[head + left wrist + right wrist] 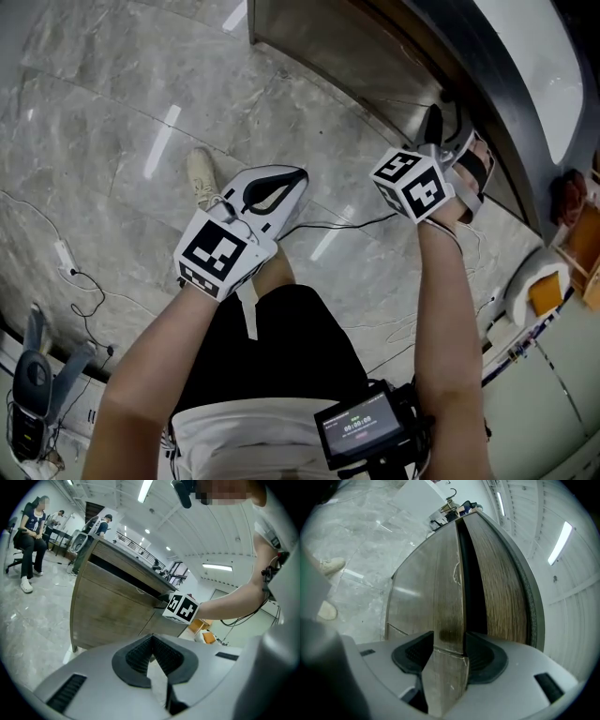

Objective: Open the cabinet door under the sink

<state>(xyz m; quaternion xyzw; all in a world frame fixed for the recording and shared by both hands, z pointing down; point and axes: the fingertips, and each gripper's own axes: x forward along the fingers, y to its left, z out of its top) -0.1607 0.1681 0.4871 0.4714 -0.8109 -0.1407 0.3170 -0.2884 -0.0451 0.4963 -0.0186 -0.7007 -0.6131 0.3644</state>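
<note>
The wooden cabinet [328,47] stands under a dark counter with a white sink [539,56]. Seen from the right gripper view, its door [447,588] stands ajar, with a dark gap [472,592] between it and the cabinet body. My right gripper [450,127] is up at the door's free edge. That edge runs between the wide-spread jaws of the right gripper [449,641], close to both pads, and no squeeze shows. My left gripper [281,178] hangs over the floor, away from the cabinet, shut and empty. In the left gripper view the left gripper [152,641] faces the cabinet [112,606].
Thin cables and a white power strip [64,253] lie on the marble floor. A shoe [200,178] is under the left gripper. Orange and white items [548,291] sit at the right by the counter's end. People [30,536] sit far off, beyond the cabinet.
</note>
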